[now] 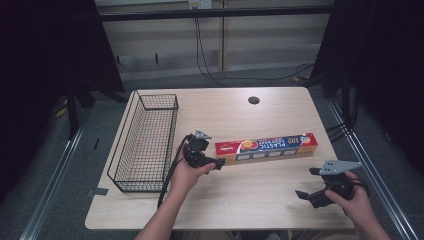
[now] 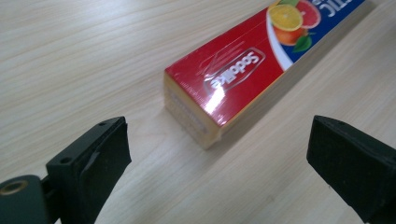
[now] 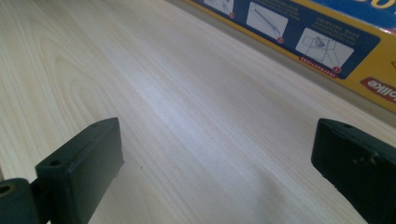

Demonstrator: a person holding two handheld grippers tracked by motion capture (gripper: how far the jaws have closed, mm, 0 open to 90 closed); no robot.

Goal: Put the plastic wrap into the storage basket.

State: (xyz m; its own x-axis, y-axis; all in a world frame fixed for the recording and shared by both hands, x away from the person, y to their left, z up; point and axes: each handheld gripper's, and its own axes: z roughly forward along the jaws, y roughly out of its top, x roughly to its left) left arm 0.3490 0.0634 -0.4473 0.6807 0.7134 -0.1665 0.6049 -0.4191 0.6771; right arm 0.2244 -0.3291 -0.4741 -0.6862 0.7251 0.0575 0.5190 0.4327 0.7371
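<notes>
Pale wood-grain table (image 1: 240, 200) carries a long plastic-wrap box (image 1: 267, 148), red at one end, blue and yellow along its length, lying flat just right of centre and running from 9 to 3 o'clock. A black wire basket (image 1: 145, 142) stands at the box's 9 o'clock, near the table's left edge, with the left gripper (image 1: 212, 162) between them; its jaws stand wide apart with nothing held, just short of the box's red end (image 2: 210, 93). The right gripper (image 1: 306, 184), at the box's 5 o'clock, is spread wide over bare wood. A round cable hole (image 1: 253, 100) sits at 12 o'clock. Dark curtains flank the table; cables trail down the back wall.
</notes>
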